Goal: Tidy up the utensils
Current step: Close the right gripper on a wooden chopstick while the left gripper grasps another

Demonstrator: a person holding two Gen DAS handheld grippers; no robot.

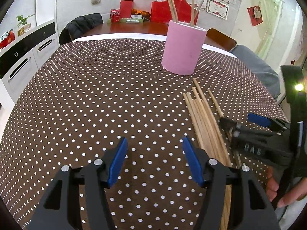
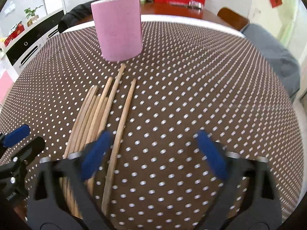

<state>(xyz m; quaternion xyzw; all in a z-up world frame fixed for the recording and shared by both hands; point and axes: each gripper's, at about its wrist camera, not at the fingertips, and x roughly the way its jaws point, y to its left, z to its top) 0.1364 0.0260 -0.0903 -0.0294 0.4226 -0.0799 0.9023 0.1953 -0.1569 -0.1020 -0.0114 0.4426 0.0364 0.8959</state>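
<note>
A desk (image 1: 96,95) under a brown, white-dotted cloth bears an upright pink holder (image 1: 183,49) and loose wooden chopsticks (image 1: 203,118) near it.

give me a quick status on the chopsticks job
Left tongs open, empty. Right tongs open around one loose chopstick. Pile on cloth, pink cup part filled. Path clear.

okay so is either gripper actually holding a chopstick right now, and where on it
Neither. The left gripper is open over bare tablecloth. The right gripper straddles one loose chopstick, its pads not touching.
</note>
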